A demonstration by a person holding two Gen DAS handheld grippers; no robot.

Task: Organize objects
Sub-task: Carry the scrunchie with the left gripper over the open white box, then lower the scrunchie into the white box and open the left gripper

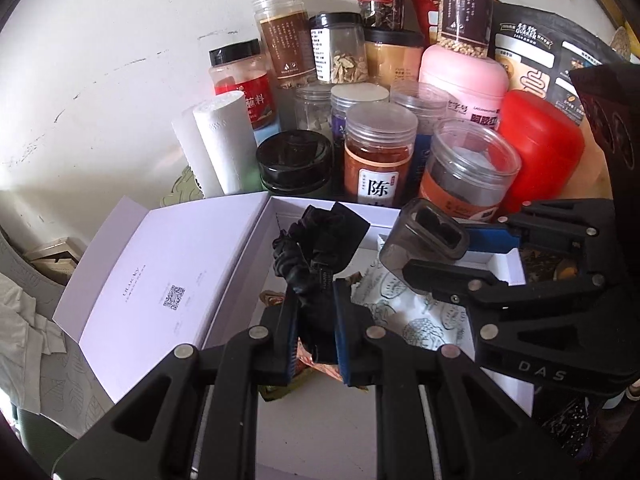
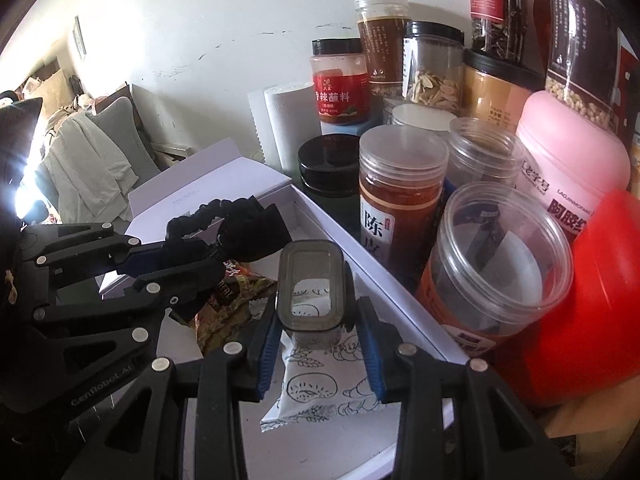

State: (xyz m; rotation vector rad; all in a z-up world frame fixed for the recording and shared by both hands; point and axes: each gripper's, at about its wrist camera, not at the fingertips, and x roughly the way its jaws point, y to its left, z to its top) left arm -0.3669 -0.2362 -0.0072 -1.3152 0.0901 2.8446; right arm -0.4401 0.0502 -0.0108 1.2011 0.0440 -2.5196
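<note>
An open white box [image 1: 280, 210] with its lid [image 1: 160, 280] folded out to the left lies before me; it also shows in the right wrist view [image 2: 384, 280]. My left gripper [image 1: 316, 308] is shut on a black scrunchie with a bow [image 1: 320, 240], held over the box; the same scrunchie shows in the right wrist view [image 2: 236, 228] in the left gripper [image 2: 200, 256]. My right gripper [image 2: 318, 332] is shut on a small smoky grey clear container [image 2: 312, 292], held over the box's right part; the container shows in the left wrist view too [image 1: 428, 236].
In the box lie a white printed snack packet [image 2: 316, 388] and a brown foil packet [image 2: 228, 300]. Behind the box stand several jars, among them an orange-labelled one [image 1: 378, 156], an open clear one [image 2: 496, 264], a red canister [image 1: 540, 148], a black-lidded jar [image 1: 294, 160] and a paper roll [image 1: 224, 140].
</note>
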